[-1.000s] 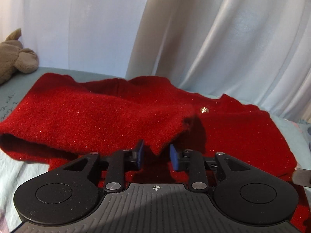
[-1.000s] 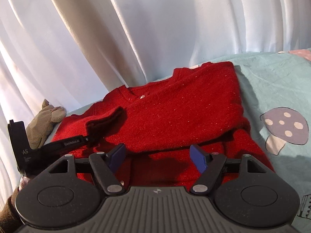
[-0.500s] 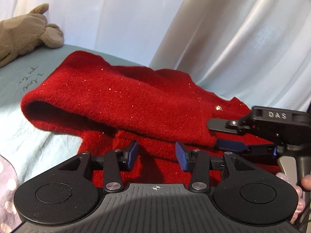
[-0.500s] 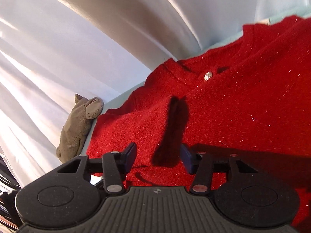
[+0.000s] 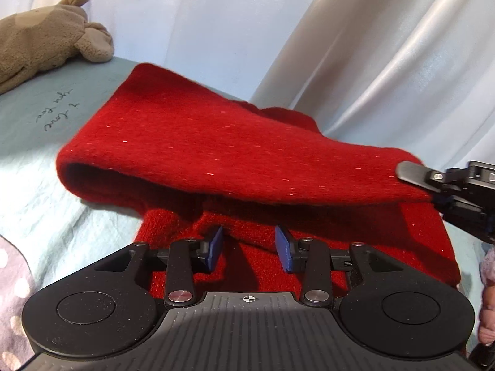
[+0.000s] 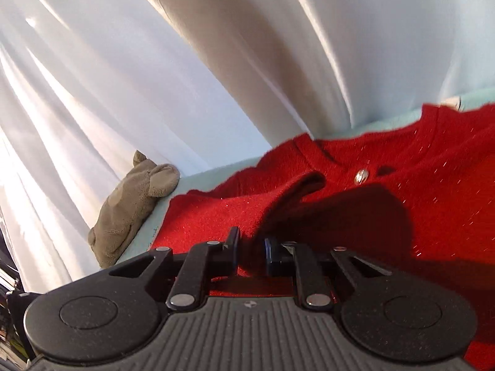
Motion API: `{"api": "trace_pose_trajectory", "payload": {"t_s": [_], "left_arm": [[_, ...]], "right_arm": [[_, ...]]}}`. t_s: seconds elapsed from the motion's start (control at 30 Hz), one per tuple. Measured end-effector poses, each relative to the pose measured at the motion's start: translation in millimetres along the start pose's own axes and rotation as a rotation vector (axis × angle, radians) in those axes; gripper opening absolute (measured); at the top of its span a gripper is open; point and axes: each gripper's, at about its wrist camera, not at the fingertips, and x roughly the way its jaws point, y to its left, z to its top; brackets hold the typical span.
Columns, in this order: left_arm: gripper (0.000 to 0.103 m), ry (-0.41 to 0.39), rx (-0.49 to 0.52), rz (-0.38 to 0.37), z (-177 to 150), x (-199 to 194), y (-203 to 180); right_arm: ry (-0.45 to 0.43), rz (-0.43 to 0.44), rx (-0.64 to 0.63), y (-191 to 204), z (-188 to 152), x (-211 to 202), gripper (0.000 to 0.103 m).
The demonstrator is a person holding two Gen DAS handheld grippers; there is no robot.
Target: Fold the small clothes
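Observation:
A red glittery sweater (image 5: 340, 232) lies on a pale teal bed sheet (image 5: 37, 185). Its sleeve (image 5: 232, 154) is lifted and stretched across the body toward the right. In the left wrist view my right gripper (image 5: 433, 187) pinches the cuff end at the right edge. In its own view my right gripper (image 6: 250, 247) has its jaws closing, pads pressed on the red sleeve (image 6: 247, 216). A silver button (image 6: 361, 175) shows near the neckline. My left gripper (image 5: 250, 247) hovers low over the sweater's hem, jaws closing a little, with nothing gripped between the pads.
A brown plush toy (image 5: 46, 40) lies at the far left of the bed, against the white curtain (image 5: 371, 46). Handwritten-style print (image 5: 58, 114) marks the sheet. A dotted mushroom print (image 5: 12, 293) sits at the lower left. A person's hand (image 5: 487, 309) shows at the right edge.
My right gripper came in from the right and closed on the sleeve cuff. The sleeve now hangs stretched between the shoulder and that gripper. My left gripper slid leftward along the hem.

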Motion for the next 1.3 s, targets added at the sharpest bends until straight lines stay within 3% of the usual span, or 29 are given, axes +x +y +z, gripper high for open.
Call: {"api": "trace_pose_trajectory", "payload": {"t_s": [0.2, 0.33, 0.4, 0.47, 0.6, 0.67, 0.7, 0.73, 0.83, 1.0, 1.3], "left_arm": [[0.039, -0.010, -0.025, 0.015, 2, 0, 9], [0.039, -0.005, -0.042, 0.026, 6, 2, 9], [0.039, -0.005, -0.039, 0.025, 6, 2, 8], [0.039, -0.003, -0.027, 0.030, 7, 2, 6], [0.040, 0.000, -0.029, 0.034, 7, 3, 6], [0.040, 0.000, -0.035, 0.035, 6, 2, 6], [0.040, 0.000, -0.038, 0.035, 7, 2, 7], [0.040, -0.002, -0.040, 0.036, 7, 1, 7], [0.040, -0.018, -0.032, 0.049, 10, -3, 10], [0.040, -0.030, -0.047, 0.054, 15, -6, 17], [0.040, -0.003, -0.014, 0.049, 11, -6, 11]], "right_arm": [[-0.113, -0.110, -0.055, -24, 11, -65, 0.015], [-0.076, -0.232, -0.010, -62, 4, -77, 0.016], [-0.037, -0.246, 0.056, -81, -4, -73, 0.021], [-0.011, -0.239, 0.124, -95, -13, -71, 0.035], [-0.028, -0.172, 0.209, -110, -20, -68, 0.039], [-0.025, -0.149, 0.218, -110, -20, -62, 0.038], [-0.017, -0.160, 0.199, -104, -19, -57, 0.031], [-0.017, -0.181, 0.161, -97, -18, -56, 0.010], [-0.072, -0.273, 0.000, -72, -12, -64, 0.009], [-0.175, -0.338, -0.101, -54, 1, -95, 0.009], [-0.189, -0.419, -0.056, -81, 0, -116, 0.009]]}}
